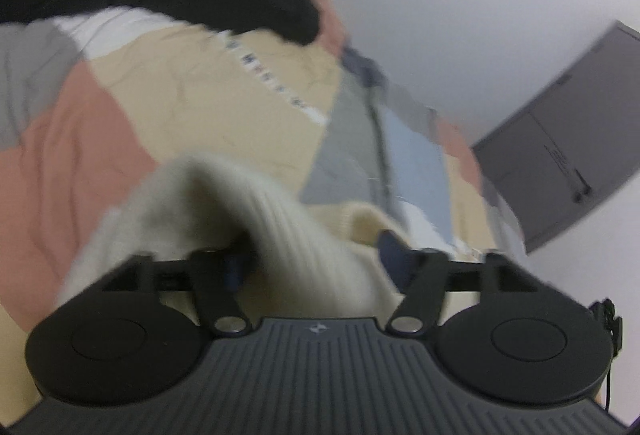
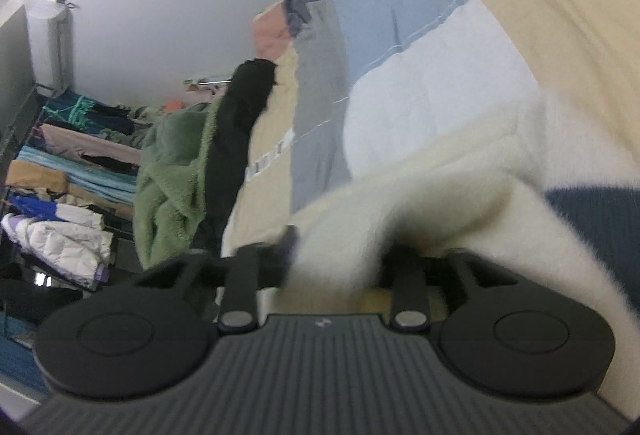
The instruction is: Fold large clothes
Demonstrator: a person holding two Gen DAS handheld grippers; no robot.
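Low in the left wrist view, the left gripper (image 1: 316,255) stands wide, a fold of the cream sweater (image 1: 280,219) lying loose between its fingers. The right gripper (image 2: 340,259) is partly spread, the same fluffy, ribbed knit draped across it. The sweater rests on a patchwork bedspread (image 1: 100,139); green fleece (image 2: 172,171) lies at centre left.

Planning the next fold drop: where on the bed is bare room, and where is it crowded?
Free: the patchwork quilt between the cream knit and the black garment, including its peach patch. Crowded: the far end, where the black garment and green fleece are heaped, and right at both tongs, under the knit.
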